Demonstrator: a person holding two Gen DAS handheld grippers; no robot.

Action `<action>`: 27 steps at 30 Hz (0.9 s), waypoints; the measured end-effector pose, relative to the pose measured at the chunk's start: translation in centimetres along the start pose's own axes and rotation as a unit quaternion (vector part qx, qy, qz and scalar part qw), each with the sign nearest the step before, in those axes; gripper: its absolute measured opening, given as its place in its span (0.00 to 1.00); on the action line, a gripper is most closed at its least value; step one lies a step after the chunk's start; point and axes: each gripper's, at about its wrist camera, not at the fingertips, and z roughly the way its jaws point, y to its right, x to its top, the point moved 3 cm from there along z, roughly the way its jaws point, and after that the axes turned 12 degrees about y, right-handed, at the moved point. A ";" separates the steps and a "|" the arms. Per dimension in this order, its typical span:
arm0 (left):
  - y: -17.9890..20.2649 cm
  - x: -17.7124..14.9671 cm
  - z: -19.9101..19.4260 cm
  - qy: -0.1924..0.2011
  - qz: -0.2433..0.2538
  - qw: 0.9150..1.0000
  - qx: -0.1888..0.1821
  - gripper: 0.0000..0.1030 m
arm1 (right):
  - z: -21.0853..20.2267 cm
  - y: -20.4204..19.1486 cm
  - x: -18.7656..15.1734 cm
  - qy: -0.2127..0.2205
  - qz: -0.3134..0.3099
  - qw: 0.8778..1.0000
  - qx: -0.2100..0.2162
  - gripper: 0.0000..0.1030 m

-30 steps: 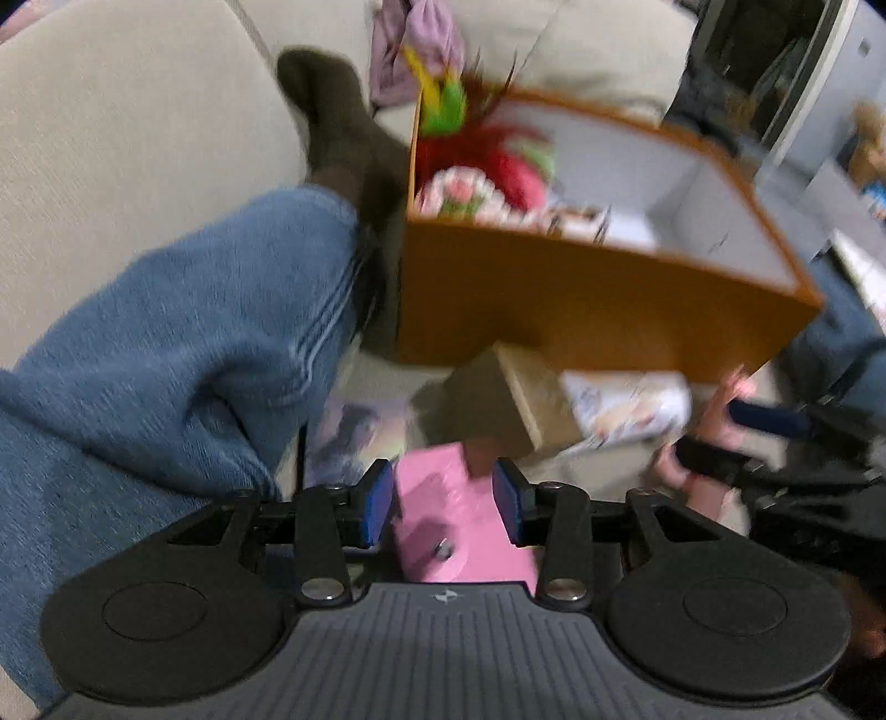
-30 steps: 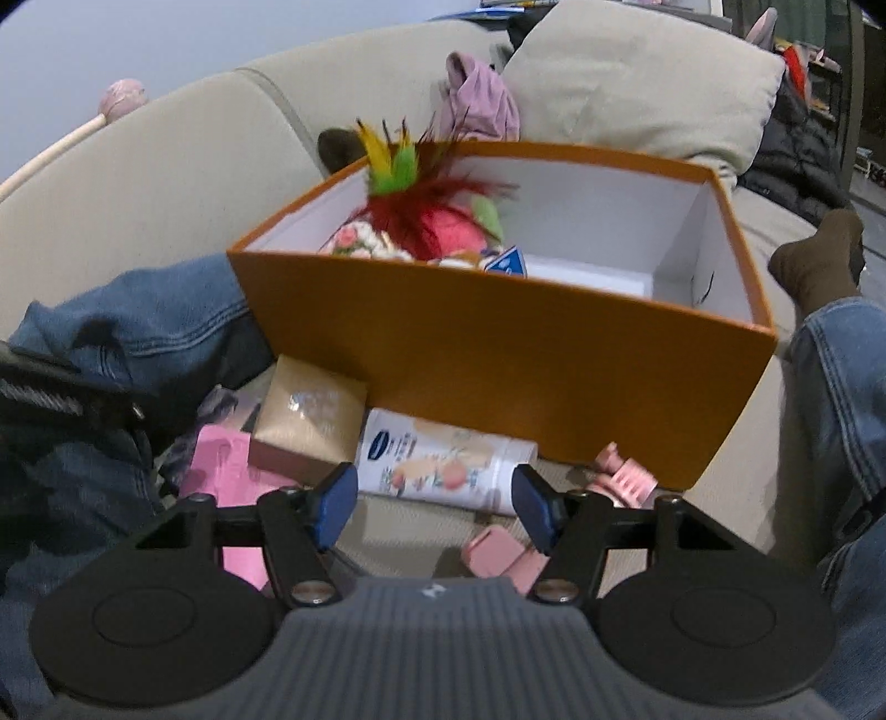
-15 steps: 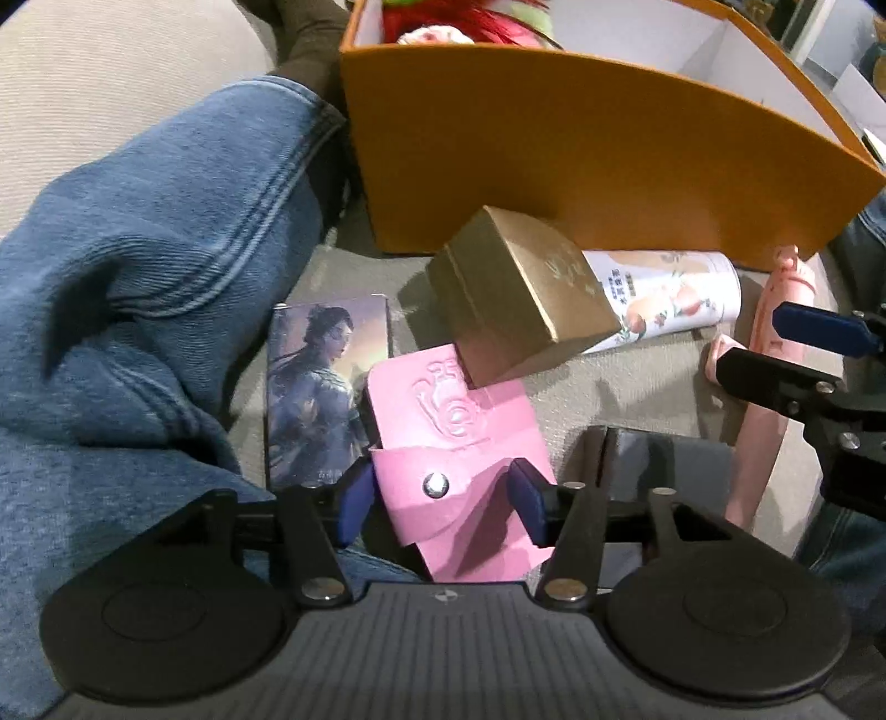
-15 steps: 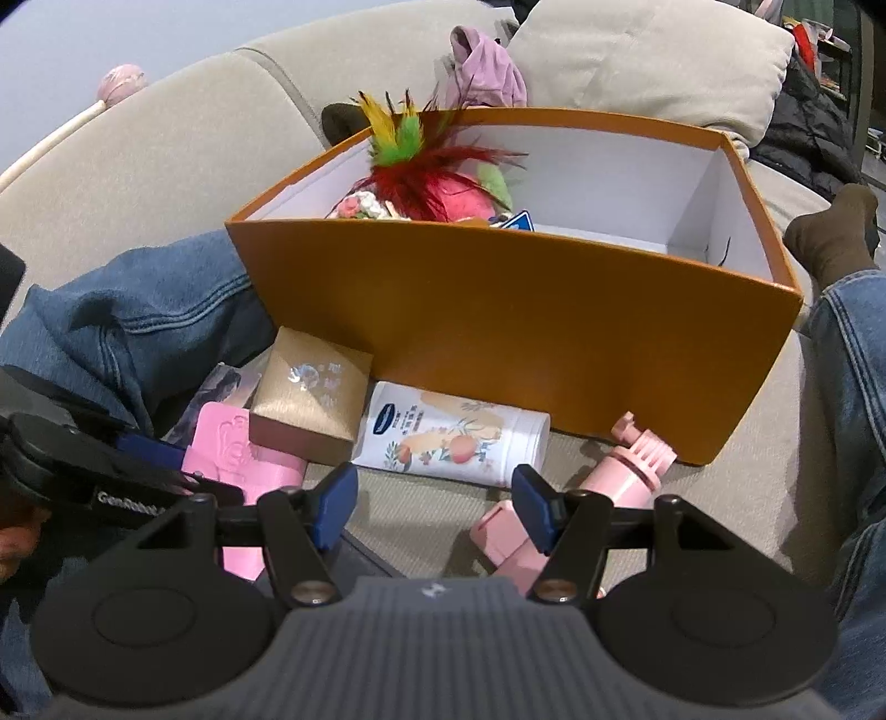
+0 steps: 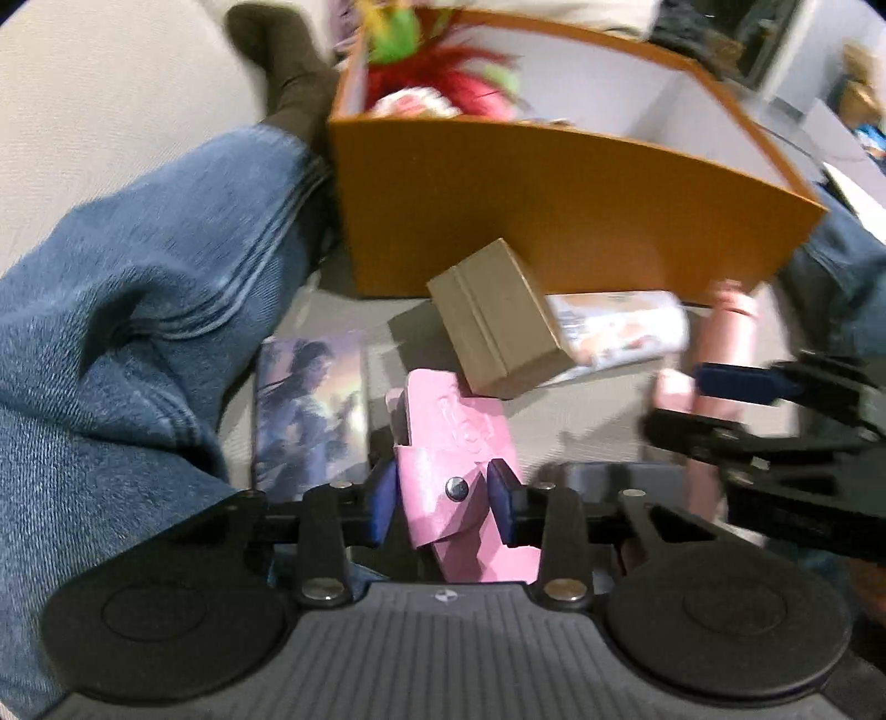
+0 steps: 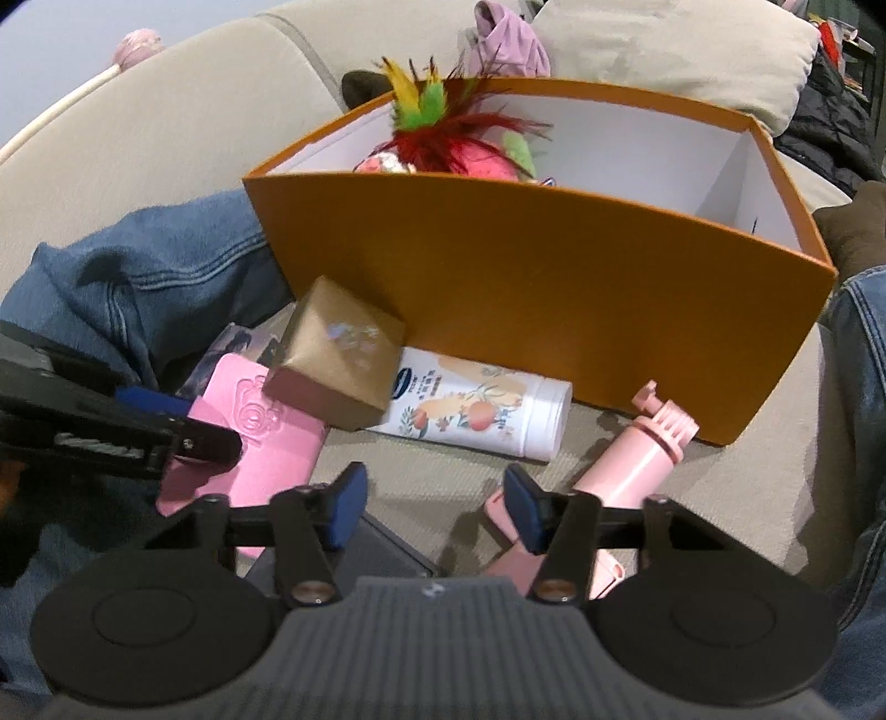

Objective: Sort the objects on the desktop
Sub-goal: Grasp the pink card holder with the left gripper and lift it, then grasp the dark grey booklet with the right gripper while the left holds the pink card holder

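Note:
My left gripper (image 5: 441,503) is shut on a pink snap case (image 5: 459,476), tilted and lifted at its near end; the case also shows in the right wrist view (image 6: 252,437). A gold box (image 5: 498,318) leans on a white tube (image 6: 476,412) in front of the orange box (image 6: 554,277), which holds a feathered toy (image 6: 443,138). My right gripper (image 6: 432,507) is open and empty above the sofa, with a pink bottle (image 6: 637,459) just to its right and a dark flat device (image 6: 382,548) below it.
A picture card (image 5: 310,410) lies left of the pink case. Jeans-clad legs flank the objects on the left (image 5: 138,332) and on the right (image 6: 864,415). Sofa cushions (image 6: 664,50) rise behind the orange box.
My left gripper has closed on the pink case and tipped it up off the sofa. My right gripper has moved slightly closer to the tube and pink bottle, still open.

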 end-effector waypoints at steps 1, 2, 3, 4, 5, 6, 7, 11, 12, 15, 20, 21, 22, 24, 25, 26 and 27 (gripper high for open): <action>0.4 0.0 -0.4 0.008 0.007 1.000 -0.008 0.26 | 0.1 0.0 -0.1 -0.004 -0.001 1.000 -0.002 0.50; 0.6 0.0 -0.8 0.014 0.011 1.000 -0.020 0.26 | 0.2 0.0 -0.2 -0.006 0.000 1.000 -0.004 0.50; 0.9 0.2 -1.2 0.022 0.013 0.999 -0.033 0.26 | 0.3 0.1 -0.2 -0.008 0.000 1.000 -0.005 0.50; 1.2 0.2 -1.4 0.026 0.016 0.999 -0.042 0.26 | 0.4 0.1 -0.2 -0.010 0.001 1.000 -0.005 0.50; 1.6 0.2 -1.4 0.026 0.022 0.998 -0.044 0.26 | 0.5 0.1 -0.3 -0.012 0.001 1.000 -0.004 0.50; 2.0 0.1 -1.0 0.021 0.027 0.999 -0.040 0.26 | 0.4 0.1 -0.3 -0.013 -0.001 1.000 -0.005 0.50; 2.0 -0.1 -0.7 0.014 0.026 0.999 -0.037 0.26 | 0.4 0.1 -0.3 -0.014 -0.002 1.000 -0.005 0.50; 2.3 -0.7 0.2 -0.003 0.017 0.999 -0.049 0.26 | 0.1 -0.3 -0.6 -0.017 -0.005 1.000 0.009 0.50; 2.5 -0.9 0.3 -0.006 0.016 0.998 -0.056 0.26 | 0.0 -0.5 -0.7 -0.019 -0.007 1.000 0.016 0.50; 2.8 -1.4 0.6 -0.017 0.019 0.998 -0.066 0.26 | -0.5 -1.2 -1.1 -0.024 -0.021 0.999 0.041 0.50; 3.3 -2.5 1.2 -0.043 0.031 0.996 -0.065 0.26 | -1.4 -3.3 -1.9 -0.036 -0.077 0.993 0.080 0.50; 3.3 -2.6 1.1 -0.043 0.035 0.996 -0.063 0.26 | -1.6 -3.7 -2.1 -0.038 -0.091 0.991 0.087 0.50; 3.2 -2.6 0.9 -0.043 0.034 0.996 -0.064 0.26 | -1.8 -4.2 -2.4 -0.040 -0.107 0.989 0.094 0.51; 2.9 -2.5 0.7 -0.041 0.028 0.997 -0.062 0.25 | -2.0 -5.3 -3.2 -0.049 -0.145 0.982 0.106 0.54; 2.7 -2.5 0.7 -0.039 0.024 0.997 -0.062 0.25 | -2.0 -5.7 -3.6 -0.052 -0.165 0.979 0.107 0.55; 2.6 -2.5 0.6 -0.037 0.019 0.997 -0.063 0.24 | -2.0 -6.3 -4.0 -0.055 -0.187 0.975 0.106 0.56; 2.4 -2.4 0.5 -0.036 0.015 0.997 -0.062 0.24 | -1.9 -6.7 -4.4 -0.057 -0.209 0.971 0.101 0.56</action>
